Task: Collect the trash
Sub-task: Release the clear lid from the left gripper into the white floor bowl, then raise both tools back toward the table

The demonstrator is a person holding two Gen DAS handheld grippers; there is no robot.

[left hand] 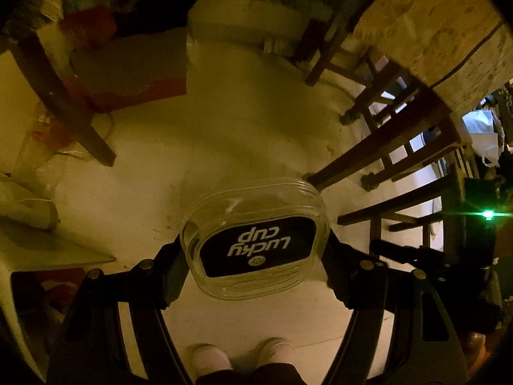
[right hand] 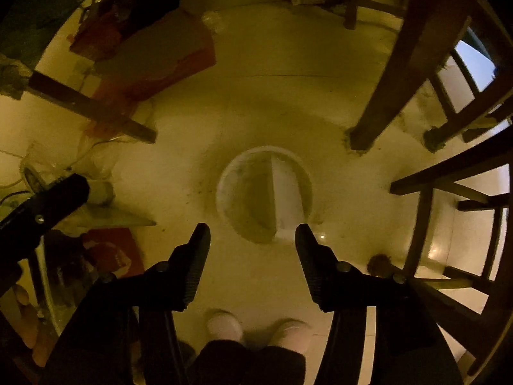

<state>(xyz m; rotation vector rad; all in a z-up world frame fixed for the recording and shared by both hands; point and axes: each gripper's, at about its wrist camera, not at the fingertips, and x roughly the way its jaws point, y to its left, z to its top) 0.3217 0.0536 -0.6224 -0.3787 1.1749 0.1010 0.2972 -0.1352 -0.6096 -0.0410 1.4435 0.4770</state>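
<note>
My left gripper point(left hand: 255, 256) is shut on a clear plastic cup point(left hand: 255, 240) with a black "Lucky cup" label, squeezed between both fingers and held above the pale floor. My right gripper point(right hand: 253, 234) is open and empty, pointing down over a round white bin point(right hand: 264, 194) with a divided lid or inner flap, standing on the floor just beyond the fingertips. The left gripper's body point(right hand: 41, 205) shows at the left edge of the right wrist view.
Dark wooden chair and table legs point(right hand: 400, 73) crowd the right side. A red and grey flat box point(right hand: 154, 61) and clutter lie at the upper left, with a slanted wooden leg point(right hand: 93, 109). A patterned tabletop point(left hand: 433, 25) is at upper right. The person's feet point(right hand: 256, 327) are below.
</note>
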